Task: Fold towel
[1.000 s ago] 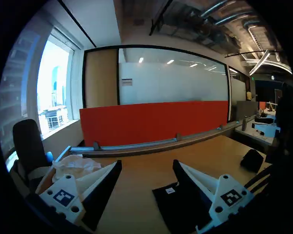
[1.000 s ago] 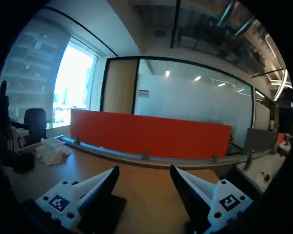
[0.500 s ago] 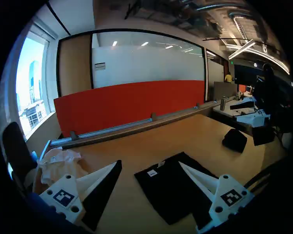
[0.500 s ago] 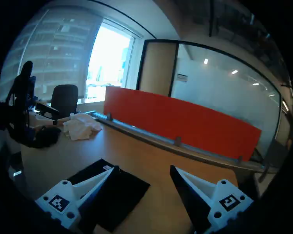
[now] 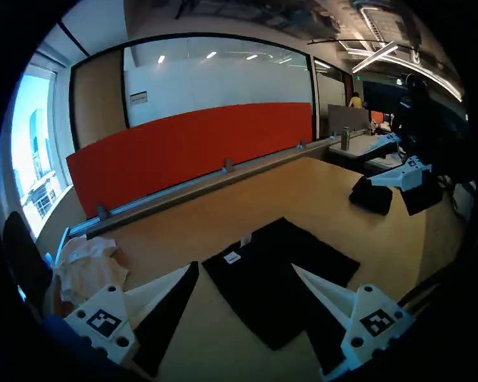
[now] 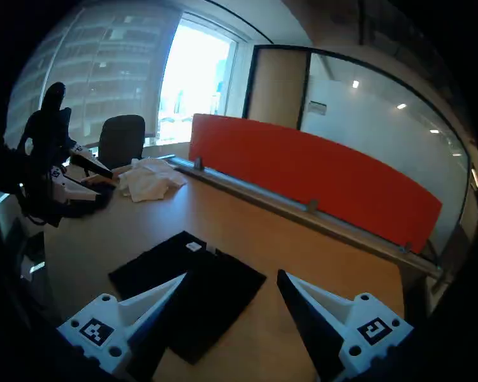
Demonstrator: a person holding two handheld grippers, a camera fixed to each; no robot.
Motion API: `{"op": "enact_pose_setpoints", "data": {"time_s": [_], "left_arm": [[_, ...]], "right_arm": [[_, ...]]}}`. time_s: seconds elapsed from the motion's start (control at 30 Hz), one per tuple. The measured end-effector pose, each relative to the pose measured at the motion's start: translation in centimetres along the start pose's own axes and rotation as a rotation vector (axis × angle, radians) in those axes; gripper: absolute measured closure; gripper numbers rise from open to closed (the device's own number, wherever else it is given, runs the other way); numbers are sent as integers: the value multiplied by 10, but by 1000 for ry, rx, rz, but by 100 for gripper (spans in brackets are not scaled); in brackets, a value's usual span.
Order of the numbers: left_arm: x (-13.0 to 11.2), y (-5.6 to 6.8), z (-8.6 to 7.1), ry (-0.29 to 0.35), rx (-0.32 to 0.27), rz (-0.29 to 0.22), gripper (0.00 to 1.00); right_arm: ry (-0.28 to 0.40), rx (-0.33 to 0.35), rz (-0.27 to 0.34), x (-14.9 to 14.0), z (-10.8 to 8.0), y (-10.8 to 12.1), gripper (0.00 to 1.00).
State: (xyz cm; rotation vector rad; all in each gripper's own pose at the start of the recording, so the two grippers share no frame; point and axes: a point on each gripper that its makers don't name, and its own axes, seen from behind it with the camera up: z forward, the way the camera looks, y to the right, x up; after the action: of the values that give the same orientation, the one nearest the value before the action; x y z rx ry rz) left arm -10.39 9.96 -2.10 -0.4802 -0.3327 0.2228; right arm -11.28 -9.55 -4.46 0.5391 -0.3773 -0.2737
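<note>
Black flat cloth towel [image 5: 271, 286] lies spread on the pale wooden surface [image 5: 303, 191], lower centre of the left gripper view, right of a crumpled white cloth [image 5: 89, 270]. Left gripper [image 5: 244, 266] and right gripper [image 6: 234, 275] hover above it, fingers wide and empty. Best to descend on two corners of one edge, pinching cloth only.

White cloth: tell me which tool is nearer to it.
Left. The left tool has the white cloth just beside its finger; the right tool sees it far across the table, beyond the black towel.
</note>
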Motion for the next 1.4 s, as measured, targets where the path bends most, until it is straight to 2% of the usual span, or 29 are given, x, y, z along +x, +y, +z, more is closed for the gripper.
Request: {"op": "enact_pose_setpoints", "data": {"time_s": [0.43, 0.87, 1.17, 1.4], "left_arm": [[-73, 21, 23, -106, -35, -7, 3], [-148, 43, 44, -258, -106, -2, 3], [-188, 56, 51, -348, -140, -7, 3], [-206, 63, 54, -398, -160, -22, 3]], "right_arm": [[-102, 47, -4, -68, 18, -24, 0], [-212, 103, -1, -132, 36, -49, 0], [-294, 140, -20, -173, 36, -64, 0], [-358, 177, -28, -199, 34, -74, 2]]}}
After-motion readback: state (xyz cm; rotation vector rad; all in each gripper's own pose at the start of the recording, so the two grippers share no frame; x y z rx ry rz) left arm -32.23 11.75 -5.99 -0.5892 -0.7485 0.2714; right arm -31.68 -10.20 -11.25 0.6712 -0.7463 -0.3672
